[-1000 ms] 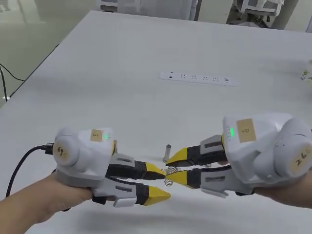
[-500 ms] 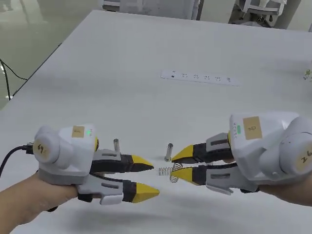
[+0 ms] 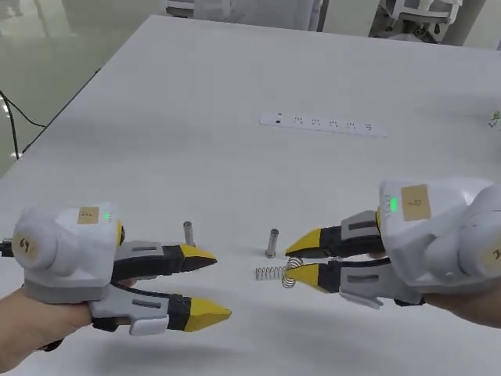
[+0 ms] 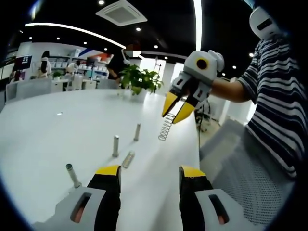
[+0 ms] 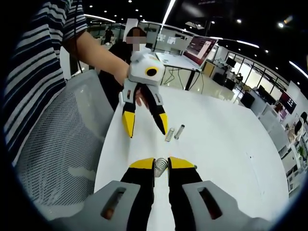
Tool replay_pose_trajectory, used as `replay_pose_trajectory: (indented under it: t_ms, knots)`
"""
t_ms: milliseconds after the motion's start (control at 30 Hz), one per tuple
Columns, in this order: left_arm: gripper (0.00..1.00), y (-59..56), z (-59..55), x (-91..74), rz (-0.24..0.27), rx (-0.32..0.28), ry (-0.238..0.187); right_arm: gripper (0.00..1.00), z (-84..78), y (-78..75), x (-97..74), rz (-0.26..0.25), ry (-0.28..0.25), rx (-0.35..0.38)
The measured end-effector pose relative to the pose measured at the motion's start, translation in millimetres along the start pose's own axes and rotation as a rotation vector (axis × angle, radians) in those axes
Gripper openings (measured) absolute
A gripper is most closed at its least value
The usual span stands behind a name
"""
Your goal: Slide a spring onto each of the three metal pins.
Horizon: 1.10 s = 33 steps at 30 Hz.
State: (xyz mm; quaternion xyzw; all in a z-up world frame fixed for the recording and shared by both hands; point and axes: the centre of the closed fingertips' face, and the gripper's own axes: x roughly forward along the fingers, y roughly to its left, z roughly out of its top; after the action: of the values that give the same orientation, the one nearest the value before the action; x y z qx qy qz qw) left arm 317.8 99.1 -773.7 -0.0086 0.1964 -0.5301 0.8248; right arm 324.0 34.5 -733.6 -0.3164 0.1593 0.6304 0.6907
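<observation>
Right jaws: nearly closed, pinching one end of a spring [image 4: 165,129]; the rest dangles free off the yellow tips.
Right gripper [image 3: 290,263]: just above the table [image 3: 196,117], tips aimed at the left gripper [image 3: 223,285].
Left jaws: wide apart, nothing between them.
Left gripper: low over the table, facing the right one, well apart from it.
Pins: three upright in a row, seen in the left gripper view: near pin [image 4: 72,174], middle pin [image 4: 115,146], far pin [image 4: 137,131]. All bare.
Second spring [image 3: 270,272]: lying flat on the table just beside the middle pin, close to the right tips.
Power strip [image 3: 322,125]: white, on the far part of the table, well away from the pins.
</observation>
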Motion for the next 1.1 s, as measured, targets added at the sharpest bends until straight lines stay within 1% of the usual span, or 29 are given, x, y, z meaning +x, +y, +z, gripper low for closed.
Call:
replay_pose_trajectory:
  t_ms: [100, 267, 500, 567, 767, 933, 967, 1100]
  knots:
    - [0.47, 3.7, -1.9, -6.2, 0.023, -0.009, -0.001, 0.07, -3.1, -1.7, -1.4, -0.008, 0.009, 0.001]
    - [0.54, 12.8, -5.5, -20.1, 0.077, -0.034, -0.011, 0.07, -7.9, -4.7, -5.8, -0.023, 0.012, 0.012]
    - [0.65, 22.1, -8.4, -31.3, 0.133, -0.044, -0.023, 0.07, -16.7, -8.9, -11.5, -0.041, 0.032, 0.018]
    - [0.69, 23.3, -8.7, -32.6, 0.141, -0.050, -0.025, 0.07, -19.1, -10.6, -13.4, -0.048, 0.034, 0.022]
    - [0.87, 25.0, -10.3, -36.1, 0.164, -0.044, -0.031, 0.07, -28.6, -18.6, -20.9, -0.075, 0.047, 0.042]
    - [0.96, 25.7, -10.2, -36.7, 0.177, -0.025, -0.035, 0.07, -33.6, -22.6, -24.8, -0.089, 0.059, 0.049]
    - [0.98, 26.3, -10.3, -36.9, 0.182, -0.020, -0.034, 0.07, -35.3, -23.7, -25.5, -0.094, 0.066, 0.045]
    - [0.98, 27.1, -11.5, -37.1, 0.188, -0.011, -0.023, 0.07, -40.8, -27.0, -27.1, -0.102, 0.081, 0.049]
